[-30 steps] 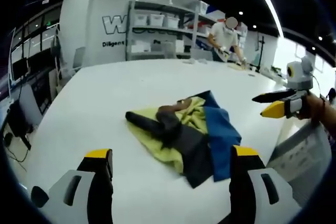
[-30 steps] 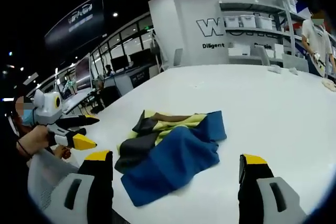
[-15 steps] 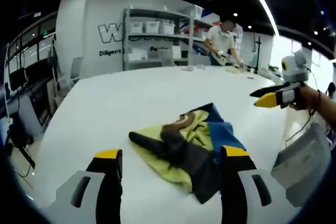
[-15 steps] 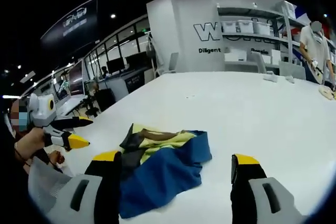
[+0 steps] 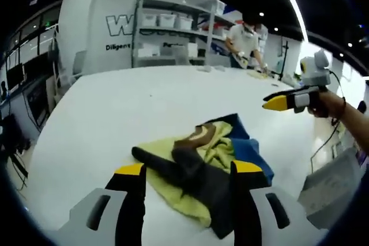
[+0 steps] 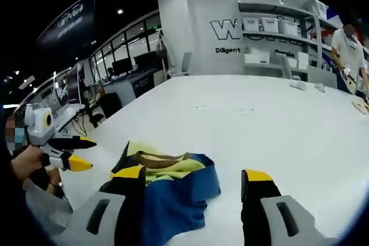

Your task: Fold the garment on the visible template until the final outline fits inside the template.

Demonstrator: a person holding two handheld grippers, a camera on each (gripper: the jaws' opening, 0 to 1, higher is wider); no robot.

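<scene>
A crumpled yellow, blue and dark grey cloth garment (image 5: 202, 165) lies on the white tabletop (image 5: 115, 113) just beyond the left gripper (image 5: 189, 171), jaws released; the right gripper (image 6: 194, 177) likewise gapes, empty.

both views look down along their tongs, from opposite sides, sharing the crumpled garment (image 5: 202, 165) (image 6: 167, 185).

White table (image 5: 115, 108); crumpled yellow, blue, dark grey garment (image 5: 202, 162) lying on it.
</scene>
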